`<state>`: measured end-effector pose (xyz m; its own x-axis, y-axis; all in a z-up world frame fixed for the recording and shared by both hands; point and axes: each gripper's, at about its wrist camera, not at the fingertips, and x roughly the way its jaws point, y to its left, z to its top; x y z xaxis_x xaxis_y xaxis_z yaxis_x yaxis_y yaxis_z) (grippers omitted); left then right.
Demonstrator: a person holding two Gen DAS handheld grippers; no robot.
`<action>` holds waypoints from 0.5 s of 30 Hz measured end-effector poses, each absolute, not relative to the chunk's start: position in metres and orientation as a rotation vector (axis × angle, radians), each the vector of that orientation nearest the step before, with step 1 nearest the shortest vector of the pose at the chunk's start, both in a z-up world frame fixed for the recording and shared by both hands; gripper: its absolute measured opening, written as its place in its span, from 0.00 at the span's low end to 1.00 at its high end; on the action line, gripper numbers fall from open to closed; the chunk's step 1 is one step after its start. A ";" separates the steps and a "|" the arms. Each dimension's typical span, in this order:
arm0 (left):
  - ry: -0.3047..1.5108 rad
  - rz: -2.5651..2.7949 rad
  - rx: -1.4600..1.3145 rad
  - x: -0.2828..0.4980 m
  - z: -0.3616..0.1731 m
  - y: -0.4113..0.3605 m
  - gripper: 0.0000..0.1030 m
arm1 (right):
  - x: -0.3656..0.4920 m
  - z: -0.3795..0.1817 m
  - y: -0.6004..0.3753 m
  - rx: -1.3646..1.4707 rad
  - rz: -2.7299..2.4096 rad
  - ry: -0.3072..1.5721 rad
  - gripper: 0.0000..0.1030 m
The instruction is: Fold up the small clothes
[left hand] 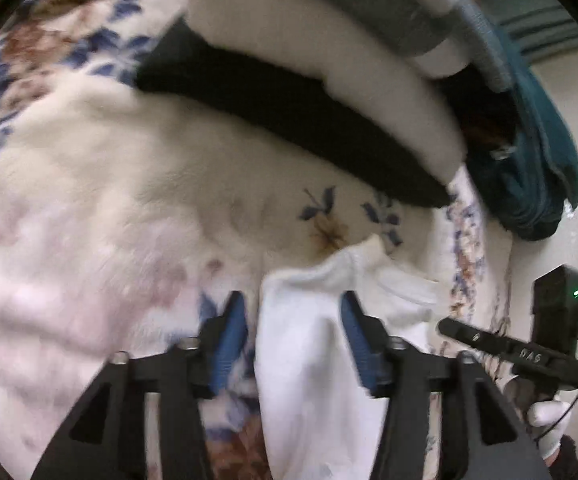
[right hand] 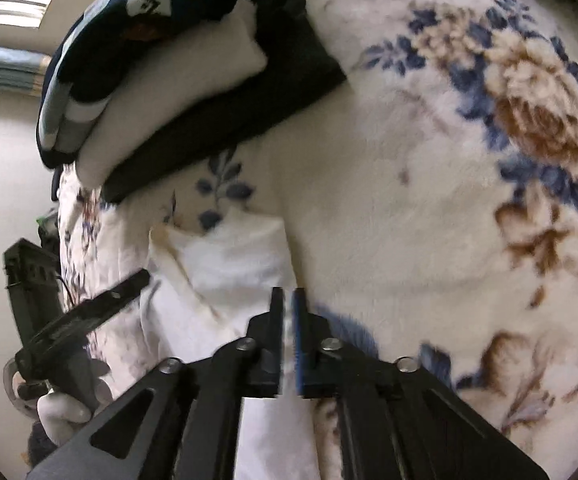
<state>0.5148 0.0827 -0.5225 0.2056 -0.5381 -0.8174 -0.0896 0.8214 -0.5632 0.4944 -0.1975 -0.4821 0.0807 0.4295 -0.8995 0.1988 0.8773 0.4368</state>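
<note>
A small white garment [left hand: 309, 344] lies on the floral blanket [left hand: 129, 184] and runs between the fingers of my left gripper [left hand: 293, 308], which is open around it with blue pads [left hand: 233, 320] apart. In the right wrist view the same white garment [right hand: 225, 264] lies ahead and to the left. My right gripper [right hand: 288, 300] is shut on the garment's edge, which shows as a thin white strip between the pads. The left gripper [right hand: 89, 312] shows at the left of that view, held by a gloved hand.
A stack of folded clothes lies at the blanket's far side: a black piece [left hand: 289, 120], a white piece [left hand: 329, 52], a grey-and-white roll [left hand: 401, 12] and a teal knit [left hand: 529, 160]. The stack [right hand: 193, 92] also shows in the right wrist view. A pale wall [right hand: 5, 160] borders the bed.
</note>
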 end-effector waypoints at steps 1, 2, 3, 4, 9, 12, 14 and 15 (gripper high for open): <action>1.319 -0.329 -0.574 0.504 -0.514 0.086 0.54 | 0.484 -0.478 -0.197 0.525 0.198 1.500 0.42; 1.297 -0.322 -0.588 0.492 -0.507 0.088 0.54 | 0.472 -0.474 -0.201 0.523 0.209 1.503 0.52; 1.283 -0.305 -0.604 0.476 -0.499 0.092 0.54 | 0.464 -0.473 -0.201 0.519 0.216 1.508 0.53; 1.275 -0.291 -0.611 0.462 -0.495 0.096 0.55 | 0.449 -0.469 -0.202 0.513 0.226 1.518 0.53; 1.275 -0.184 -0.561 0.352 -0.466 0.107 0.55 | 0.362 -0.463 -0.206 0.550 0.260 1.593 0.53; 1.308 -0.110 -0.566 0.283 -0.452 0.112 0.55 | 0.313 -0.466 -0.204 0.555 0.284 1.645 0.53; 1.341 -0.043 -0.561 0.239 -0.447 0.120 0.55 | 0.283 -0.471 -0.198 0.560 0.297 1.685 0.53; 1.356 -0.013 -0.565 0.223 -0.447 0.121 0.55 | 0.266 -0.472 -0.195 0.560 0.312 1.709 0.53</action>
<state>0.2230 0.1215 -0.4467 0.2340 -0.3284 -0.9151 -0.3101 0.8668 -0.3904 0.2661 -0.1950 -0.4725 -0.1340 0.5254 -0.8403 0.1941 0.8454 0.4976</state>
